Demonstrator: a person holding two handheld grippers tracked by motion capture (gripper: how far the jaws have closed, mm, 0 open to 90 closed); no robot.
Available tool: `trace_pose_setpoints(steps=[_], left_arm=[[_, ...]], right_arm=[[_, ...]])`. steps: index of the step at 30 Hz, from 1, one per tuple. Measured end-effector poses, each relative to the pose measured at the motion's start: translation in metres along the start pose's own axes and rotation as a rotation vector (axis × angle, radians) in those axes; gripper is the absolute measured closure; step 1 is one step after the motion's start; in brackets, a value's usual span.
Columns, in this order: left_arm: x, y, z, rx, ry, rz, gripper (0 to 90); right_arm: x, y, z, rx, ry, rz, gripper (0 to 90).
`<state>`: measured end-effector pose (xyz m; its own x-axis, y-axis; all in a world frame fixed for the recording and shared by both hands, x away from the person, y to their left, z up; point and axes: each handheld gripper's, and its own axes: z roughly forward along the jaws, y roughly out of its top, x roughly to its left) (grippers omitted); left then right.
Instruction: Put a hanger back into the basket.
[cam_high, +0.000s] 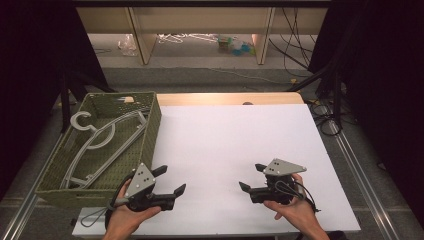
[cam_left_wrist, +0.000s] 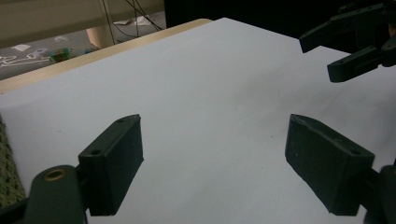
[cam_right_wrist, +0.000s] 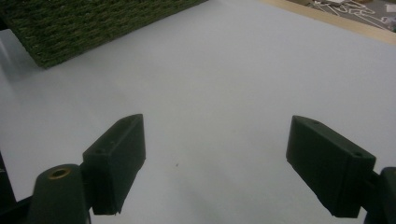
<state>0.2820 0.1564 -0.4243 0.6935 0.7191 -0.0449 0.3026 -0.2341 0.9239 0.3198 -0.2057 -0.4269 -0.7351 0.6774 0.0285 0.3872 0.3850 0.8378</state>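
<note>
both claws gape empty above the white counter: my left claw just beside the green basket holding grey hangers, my right claw well apart from it.

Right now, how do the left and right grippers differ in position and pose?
The left gripper sits close beside the green woven basket that holds grey hangers; the right gripper is out over the bare white table, well away from the basket. The left gripper's jaws point toward the table's right side, the right gripper's toward its left, so they face each other. Both are open, empty and hand-held.
</note>
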Motion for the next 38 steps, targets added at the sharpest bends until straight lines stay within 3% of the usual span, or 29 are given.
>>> trace_pose_setpoints(steps=[4, 9, 15, 27, 32, 35, 38], left_arm=[[-0.004, -0.013, 0.000, 0.003, -0.023, -0.007, 18.3], [-0.005, -0.023, 0.001, 0.033, -0.007, -0.004, 18.3], [-0.001, -0.020, -0.004, -0.007, -0.003, -0.010, 18.4], [0.003, -0.022, -0.003, -0.006, -0.004, -0.017, 18.4], [0.003, -0.022, -0.002, -0.006, -0.011, -0.017, 18.4], [0.003, -0.022, -0.001, 0.000, -0.009, -0.019, 18.4], [0.003, -0.023, 0.001, 0.005, -0.007, -0.022, 18.4]], right_arm=[[0.005, -0.005, -0.002, -0.009, 0.013, 0.005, 20.2], [0.011, -0.014, -0.006, 0.004, 0.024, 0.006, 19.1], [0.014, -0.020, -0.012, -0.009, 0.015, 0.012, 18.3], [0.013, -0.020, -0.012, -0.005, 0.032, 0.011, 17.8], [0.013, -0.020, -0.012, -0.009, 0.018, 0.002, 17.8], [0.013, -0.020, -0.012, -0.001, 0.038, 0.010, 17.8], [0.012, -0.020, -0.013, -0.007, 0.020, 0.007, 17.8]])
